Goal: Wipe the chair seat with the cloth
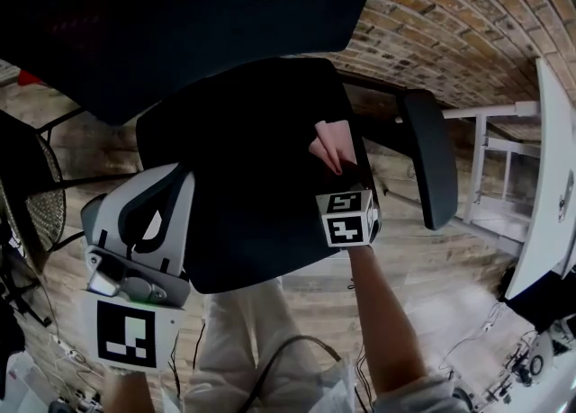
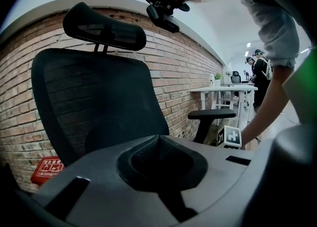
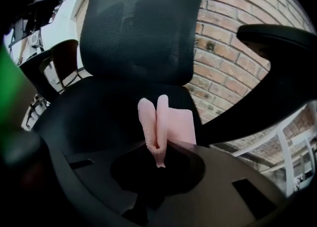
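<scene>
The black mesh chair seat (image 1: 252, 186) fills the middle of the head view, with the backrest (image 1: 180, 15) above it. A folded pink cloth (image 1: 331, 144) rests on the seat's right side, pinched in my right gripper (image 1: 344, 175). In the right gripper view the cloth (image 3: 168, 122) sticks up from the shut jaws of my right gripper (image 3: 158, 144), over the seat (image 3: 94, 117). My left gripper (image 1: 178, 177) hovers over the seat's left edge, shut and holding nothing. The left gripper view looks past my left gripper (image 2: 159, 139) at the backrest (image 2: 94, 107).
The right armrest (image 1: 427, 164) stands just right of the cloth. Behind the chair runs a brick wall (image 1: 450, 24). A white desk (image 1: 553, 177) is at far right, a wire-frame thing (image 1: 40, 200) at far left, and cables lie on the wooden floor (image 1: 450, 267). A person (image 2: 260, 72) stands far off.
</scene>
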Available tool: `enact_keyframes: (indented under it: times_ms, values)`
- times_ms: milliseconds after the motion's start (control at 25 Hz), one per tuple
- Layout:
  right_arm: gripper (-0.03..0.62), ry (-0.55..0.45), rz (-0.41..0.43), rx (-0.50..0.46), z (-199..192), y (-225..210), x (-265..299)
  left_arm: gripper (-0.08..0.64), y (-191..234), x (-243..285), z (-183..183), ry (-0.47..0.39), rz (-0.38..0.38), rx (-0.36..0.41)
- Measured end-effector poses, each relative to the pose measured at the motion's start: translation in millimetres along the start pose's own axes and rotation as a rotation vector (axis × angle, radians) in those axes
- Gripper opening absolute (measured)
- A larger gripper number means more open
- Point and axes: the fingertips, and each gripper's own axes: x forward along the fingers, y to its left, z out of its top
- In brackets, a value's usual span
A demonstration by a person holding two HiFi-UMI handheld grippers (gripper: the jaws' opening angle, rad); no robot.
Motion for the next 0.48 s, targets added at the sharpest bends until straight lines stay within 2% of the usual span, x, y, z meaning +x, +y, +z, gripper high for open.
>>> enact_keyframes:
  times_ms: [480]
  values:
    - [0.054, 0.000, 0.183, -0.049, -4, 125, -8, 0.018, 19, -34, -9, -0.025, 0.027, -0.011]
